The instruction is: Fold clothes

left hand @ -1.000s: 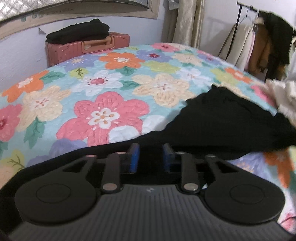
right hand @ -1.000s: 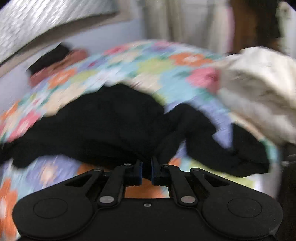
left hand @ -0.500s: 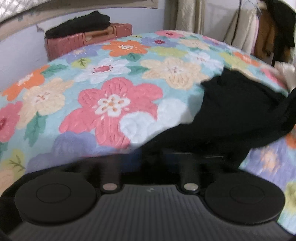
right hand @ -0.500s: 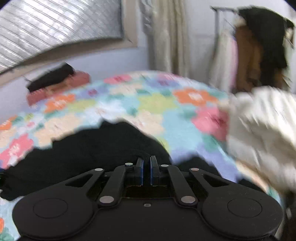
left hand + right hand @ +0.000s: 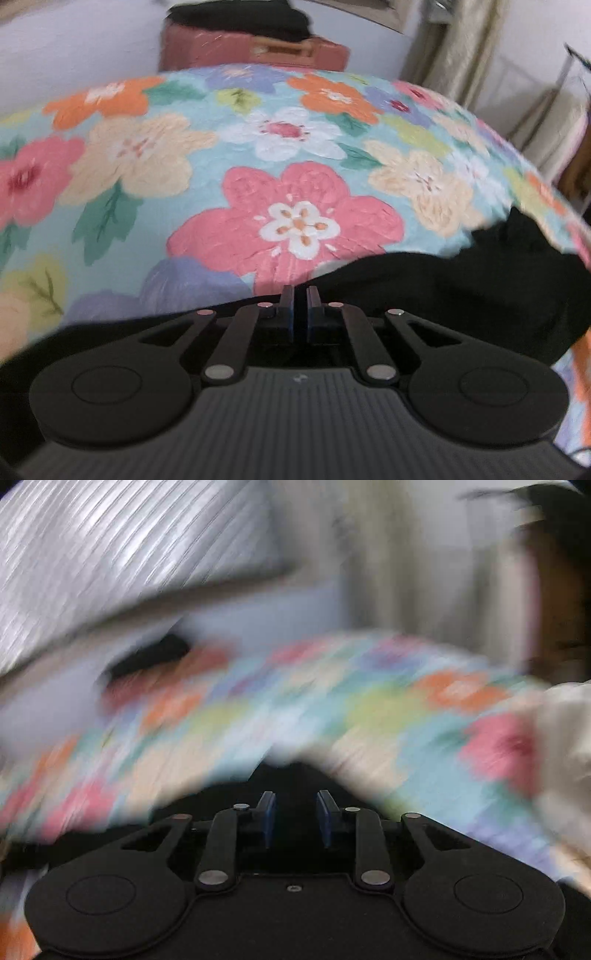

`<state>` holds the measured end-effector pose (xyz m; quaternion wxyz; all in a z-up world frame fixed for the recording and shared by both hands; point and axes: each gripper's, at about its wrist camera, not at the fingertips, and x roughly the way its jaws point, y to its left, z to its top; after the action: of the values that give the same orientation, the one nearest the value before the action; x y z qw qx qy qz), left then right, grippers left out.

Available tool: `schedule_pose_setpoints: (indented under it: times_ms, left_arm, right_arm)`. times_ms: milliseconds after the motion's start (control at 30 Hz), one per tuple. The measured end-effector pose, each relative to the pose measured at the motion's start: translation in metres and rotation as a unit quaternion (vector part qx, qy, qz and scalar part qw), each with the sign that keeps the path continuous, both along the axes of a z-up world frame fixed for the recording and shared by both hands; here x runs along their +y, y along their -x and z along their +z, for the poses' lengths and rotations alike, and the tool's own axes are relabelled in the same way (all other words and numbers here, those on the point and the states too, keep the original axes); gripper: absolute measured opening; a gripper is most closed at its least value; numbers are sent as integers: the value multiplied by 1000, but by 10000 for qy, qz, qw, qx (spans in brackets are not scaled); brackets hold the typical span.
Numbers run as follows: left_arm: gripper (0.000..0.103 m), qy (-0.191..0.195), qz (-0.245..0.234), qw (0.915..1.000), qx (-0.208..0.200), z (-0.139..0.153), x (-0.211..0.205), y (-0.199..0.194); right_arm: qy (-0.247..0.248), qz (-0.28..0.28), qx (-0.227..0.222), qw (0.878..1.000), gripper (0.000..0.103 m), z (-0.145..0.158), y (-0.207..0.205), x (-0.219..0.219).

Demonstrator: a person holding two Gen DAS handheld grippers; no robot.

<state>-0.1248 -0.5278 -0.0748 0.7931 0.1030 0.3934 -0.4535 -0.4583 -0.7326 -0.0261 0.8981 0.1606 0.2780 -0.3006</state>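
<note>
A black garment [image 5: 480,291] lies crumpled on the flowered bedspread [image 5: 258,184], stretching from under my left gripper to the right. My left gripper [image 5: 299,295] has its jaws nearly together at the garment's near edge; the dark cloth seems pinched between them. In the blurred right wrist view, my right gripper [image 5: 295,805] has its jaws apart over a dark patch of the same garment [image 5: 288,779], with nothing held.
A pink suitcase [image 5: 258,51] with black clothes on top stands by the far wall. A cream pile of clothes [image 5: 565,738] lies on the bed's right side. Curtains and a clothes rack [image 5: 554,103] stand at the back right.
My left gripper closed from open onto the black garment's edge and swung left. My right gripper opened from shut, letting go of the garment, and is moving fast.
</note>
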Motion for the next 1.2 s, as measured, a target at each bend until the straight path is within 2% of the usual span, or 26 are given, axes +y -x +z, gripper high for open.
schedule_pose_setpoints:
  times_ms: [33, 67, 100, 133, 200, 267, 333, 367, 433, 467, 500, 533, 567, 633, 700, 800, 900, 1000, 1133, 1200]
  left_arm:
    - [36, -70, -120, 9999, -19, 1, -2, 4]
    - [65, -107, -211, 9997, 8, 0, -4, 6]
    - [77, -129, -290, 9995, 45, -2, -4, 8]
    - [87, -150, -369, 9992, 82, -3, -5, 9]
    - [87, -202, -509, 9985, 58, -4, -7, 14]
    - [85, -235, -592, 9979, -126, -1, -7, 19]
    - [83, -159, -627, 9976, -265, 6, -3, 21]
    - [83, -101, -648, 9973, -327, 10, -2, 22]
    - [81, -3, -697, 9966, -447, 18, 1, 24]
    - [79, 40, -708, 9961, -525, 22, 2, 24]
    - [76, 80, -713, 9956, -610, 26, 3, 25]
    - [74, 121, -718, 9949, -695, 30, 4, 25]
    - [74, 187, -738, 9943, -753, 34, 6, 26]
    - [74, 375, -820, 9921, -870, 41, 9, 28]
    - [74, 575, -1049, 9872, -1055, 48, 13, 34]
    - [75, 724, -1793, 9747, -1120, 53, 13, 52]
    - [79, 887, -2416, 9645, -593, 51, 8, 66]
    - [83, 911, -2705, 9571, -506, 45, 0, 86]
    - [89, 699, -2873, 9480, -1179, 37, -10, 120]
    - [83, 553, -2660, 9470, -1714, 35, -14, 130]
  right_arm:
    - [123, 450, 150, 9988, 39, -3, -12, 13]
    - [163, 803, 255, 9963, 52, -6, -23, 26]
    - [98, 1157, 351, 9926, 66, -10, -35, 37]
    - [12, 1516, 448, 9874, 70, -13, -47, 48]
    - [114, 2188, 610, 9738, 81, -24, -73, 78]
    - [397, 2583, 880, 9612, 81, -39, -99, 106]
    - [833, 2690, 1163, 9524, 81, -57, -119, 128]
    - [1248, 2640, 1226, 9485, 86, -65, -125, 141]
    - [1840, 2586, 1095, 9420, 85, -71, -134, 152]
    - [1991, 2504, 1084, 9412, 82, -70, -139, 151]
    - [2062, 2362, 1053, 9437, 59, -67, -143, 147]
    - [2040, 2236, 1023, 9476, 43, -64, -147, 142]
    - [1976, 2122, 1001, 9518, 21, -60, -150, 136]
    - [1963, 1861, 794, 9595, 20, -49, -145, 123]
    - [1708, 1686, 500, 9695, 20, -35, -135, 110]
    - [841, 1532, -203, 9844, 19, -14, -117, 86]
    - [207, 1409, -754, 9869, 15, -4, -103, 71]
    - [-561, 1361, -1258, 9811, 15, -4, -89, 62]
    - [-992, 1561, -1613, 9694, 15, 2, -74, 64]
    - [-1023, 1606, -1694, 9670, 14, 4, -69, 63]
